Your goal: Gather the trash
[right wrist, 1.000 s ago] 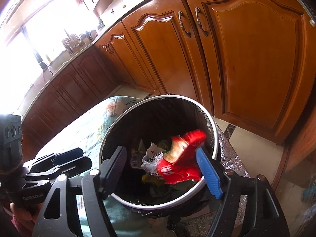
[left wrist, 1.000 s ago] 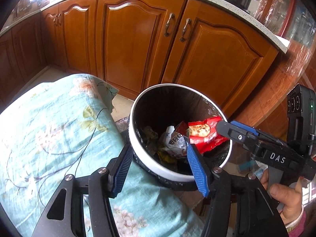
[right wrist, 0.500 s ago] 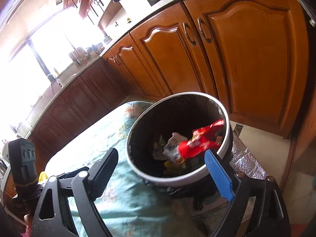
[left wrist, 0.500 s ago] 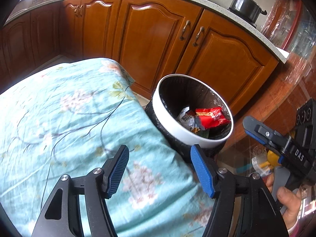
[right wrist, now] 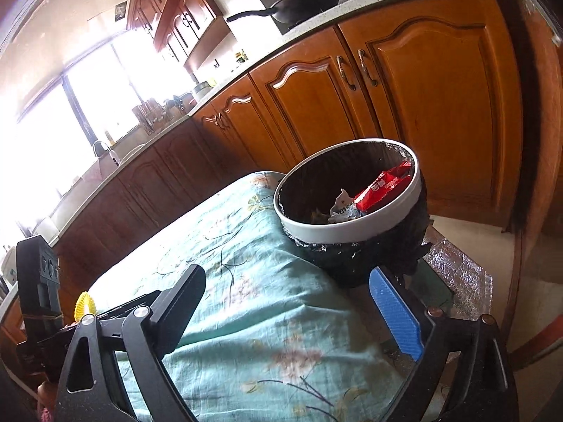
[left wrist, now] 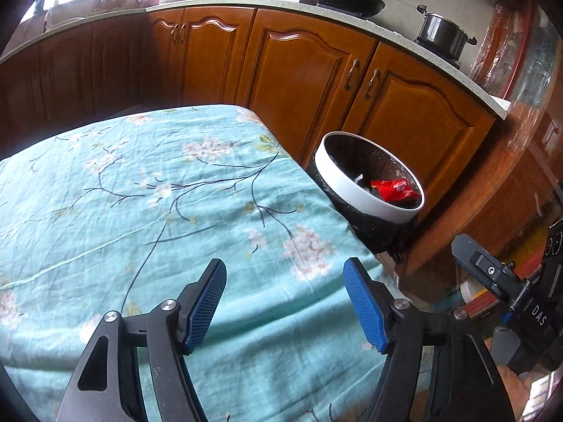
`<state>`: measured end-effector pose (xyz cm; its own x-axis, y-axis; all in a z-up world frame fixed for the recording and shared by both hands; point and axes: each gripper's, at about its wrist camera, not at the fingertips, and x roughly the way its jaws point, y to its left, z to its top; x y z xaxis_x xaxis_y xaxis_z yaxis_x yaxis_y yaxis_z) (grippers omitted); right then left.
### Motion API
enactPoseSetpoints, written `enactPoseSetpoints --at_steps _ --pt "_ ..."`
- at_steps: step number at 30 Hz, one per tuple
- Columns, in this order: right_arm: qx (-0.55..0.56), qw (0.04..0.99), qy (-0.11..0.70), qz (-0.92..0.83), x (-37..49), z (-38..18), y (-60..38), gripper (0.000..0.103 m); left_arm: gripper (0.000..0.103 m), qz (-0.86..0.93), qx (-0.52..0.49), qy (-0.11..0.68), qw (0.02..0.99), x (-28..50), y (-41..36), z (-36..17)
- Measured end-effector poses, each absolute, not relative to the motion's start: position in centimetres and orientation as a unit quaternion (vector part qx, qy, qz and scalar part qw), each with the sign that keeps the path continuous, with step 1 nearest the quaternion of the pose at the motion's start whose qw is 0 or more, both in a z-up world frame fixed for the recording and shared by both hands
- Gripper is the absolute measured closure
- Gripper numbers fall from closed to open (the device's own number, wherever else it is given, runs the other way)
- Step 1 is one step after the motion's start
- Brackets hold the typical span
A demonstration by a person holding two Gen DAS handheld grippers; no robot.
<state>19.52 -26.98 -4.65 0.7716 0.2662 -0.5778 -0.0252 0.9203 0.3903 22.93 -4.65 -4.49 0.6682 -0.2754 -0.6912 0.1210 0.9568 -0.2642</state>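
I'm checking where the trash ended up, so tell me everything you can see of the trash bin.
The trash bin is round, with a smooth white rim band over a crinkled black bag liner that spills down its outside. It stands upright on the floor, against the corner of the table's teal floral cloth and in front of the wooden cabinet doors. Inside lie a red snack wrapper and a white crumpled wrapper. Neither set of tongs touches it.
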Motion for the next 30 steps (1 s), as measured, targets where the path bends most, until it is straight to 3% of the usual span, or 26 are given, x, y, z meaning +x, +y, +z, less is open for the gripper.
enactPoseSetpoints --at_steps 9,13,17,30 --pt "0.105 0.953 0.279 0.056 15.8 -2.6 -24.4 0.001 0.02 -0.091 -0.08 0.327 0.937 17.6 -3.4 -2.6" --pt "0.06 0.974 0.217 0.036 14.0 0.3 -23.8 0.0 0.001 -0.067 -0.063 0.27 0.959 14.9 -3.3 -1.2" --pt "0.033 0.985 0.167 0.026 12.3 1.6 -23.3 0.0 0.001 -0.049 -0.055 0.238 0.968 12.5 -3.2 -1.2" --pt "0.034 0.978 0.2 0.043 11.6 -1.3 -22.3 0.0 0.001 -0.027 -0.046 0.237 0.97 10.6 -2.6 -2.6"
